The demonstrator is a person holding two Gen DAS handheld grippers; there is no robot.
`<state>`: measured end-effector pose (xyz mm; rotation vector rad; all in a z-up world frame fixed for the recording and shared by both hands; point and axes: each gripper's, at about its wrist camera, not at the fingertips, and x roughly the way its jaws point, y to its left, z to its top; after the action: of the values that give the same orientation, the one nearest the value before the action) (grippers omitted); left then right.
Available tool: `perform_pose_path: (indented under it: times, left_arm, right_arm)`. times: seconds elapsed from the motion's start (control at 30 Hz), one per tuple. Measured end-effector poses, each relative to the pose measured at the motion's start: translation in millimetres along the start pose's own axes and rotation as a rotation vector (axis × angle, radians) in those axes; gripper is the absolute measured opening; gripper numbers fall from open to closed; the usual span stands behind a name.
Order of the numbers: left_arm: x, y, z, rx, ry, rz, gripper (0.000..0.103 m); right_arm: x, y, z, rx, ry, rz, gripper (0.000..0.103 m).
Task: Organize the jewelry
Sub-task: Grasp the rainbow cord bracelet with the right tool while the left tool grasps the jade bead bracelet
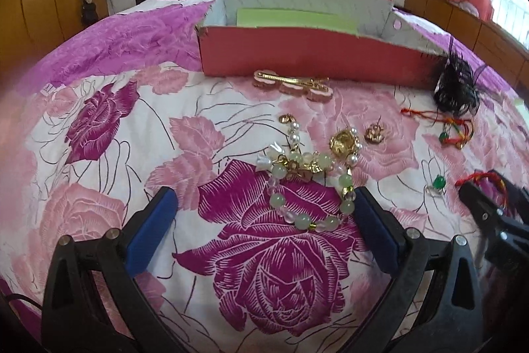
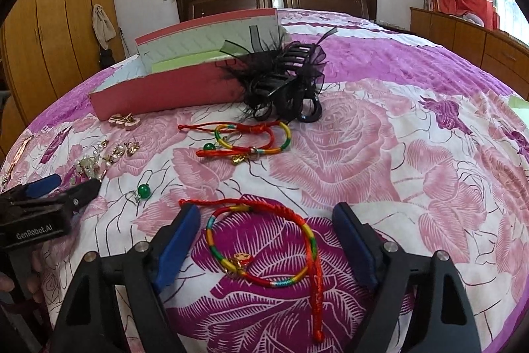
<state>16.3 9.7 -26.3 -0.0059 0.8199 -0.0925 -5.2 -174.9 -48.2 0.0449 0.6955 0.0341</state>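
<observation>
My left gripper (image 1: 264, 204) is open over the floral bedspread, its blue pads on either side of a pale green bead bracelet (image 1: 305, 219) tangled with gold and pearl earrings (image 1: 342, 143). The bracelet's right side lies against the right pad. My right gripper (image 2: 266, 219) is open around a red, yellow and green braided bracelet (image 2: 291, 217) with a gold charm; the pads do not press it. A red open box (image 1: 297, 55) (image 2: 158, 91) stands beyond the jewelry. The left gripper (image 2: 74, 182) also shows at the left edge of the right wrist view.
A black feathered hair claw (image 2: 284, 78) leans by the box's right end. In front of it lies a second braided bracelet (image 2: 251, 138). A green bead earring (image 2: 143, 190) and a pink-and-gold hair clip (image 1: 291, 85) rest on the bed. Headboard and wardrobes lie beyond.
</observation>
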Motion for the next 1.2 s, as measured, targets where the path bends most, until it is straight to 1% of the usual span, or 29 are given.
perform_pose_path:
  times: [0.13,0.2,0.3,0.37,0.4,0.47,0.5,0.53,0.57,0.6,0.67,0.7,0.73,0.77,0.93,1.03,1.1,1.17,1.2]
  left_arm:
    - [4,-3,3,0.040,0.038,-0.008,0.098]
    - [3,-3,4,0.044,0.049,-0.018,0.098]
    - [-1,-2,7,0.040,0.042,-0.030,0.094]
    - [-8,-1,6,0.044,0.030,-0.031,0.080]
    - [-13,0,5,0.049,0.018,-0.036,0.076]
    - [-18,0,5,0.054,0.003,-0.043,0.058]
    - [-21,1,5,0.053,-0.004,-0.050,0.054]
    - [-24,2,5,0.047,-0.011,-0.061,0.046]
    - [-27,3,6,0.039,-0.020,-0.074,0.037]
    - [-29,5,7,0.033,-0.025,-0.085,0.033]
    - [-31,7,9,0.023,-0.029,-0.099,0.016]
    - [-31,7,9,0.019,-0.027,-0.101,0.013]
    - [-31,9,9,0.015,-0.023,-0.105,0.005]
    - [-31,10,9,0.011,-0.021,-0.110,0.000]
    - [-30,9,10,0.029,-0.010,-0.114,0.000]
    - [-32,9,11,0.028,-0.019,-0.087,0.000]
    - [-31,13,14,0.011,-0.022,-0.071,0.004]
    - [-27,19,16,-0.007,-0.017,-0.052,0.011]
    - [-24,21,17,-0.015,-0.010,-0.045,0.012]
  right_arm:
    - [-1,-1,0,-0.003,0.007,0.007,0.084]
    - [-3,-1,-1,-0.003,0.008,0.009,0.082]
    - [-7,-1,-2,-0.006,0.002,0.003,0.073]
    - [-11,-1,-3,-0.014,-0.009,-0.001,0.062]
    - [-13,-1,-4,-0.020,-0.015,-0.002,0.057]
    - [-17,1,-5,-0.034,-0.026,0.006,0.044]
    - [-18,3,-5,-0.042,-0.031,0.013,0.041]
    - [-19,4,-6,-0.050,-0.035,0.020,0.035]
    - [-20,6,-5,-0.056,-0.038,0.023,0.031]
    - [-21,7,-5,-0.064,-0.044,0.026,0.028]
    - [-24,10,-5,-0.076,-0.053,0.038,0.021]
    - [-24,10,-5,-0.078,-0.055,0.043,0.019]
    - [-24,10,-5,-0.079,-0.056,0.047,0.016]
    - [-24,11,-5,-0.080,-0.056,0.054,0.010]
    - [-26,12,-3,-0.082,-0.063,0.065,0.008]
    - [-26,11,-3,-0.074,-0.064,0.072,0.007]
    - [-27,10,-2,-0.071,-0.067,0.076,0.007]
    - [-27,10,-2,-0.070,-0.067,0.076,0.007]
    - [-27,10,-2,-0.070,-0.066,0.077,0.007]
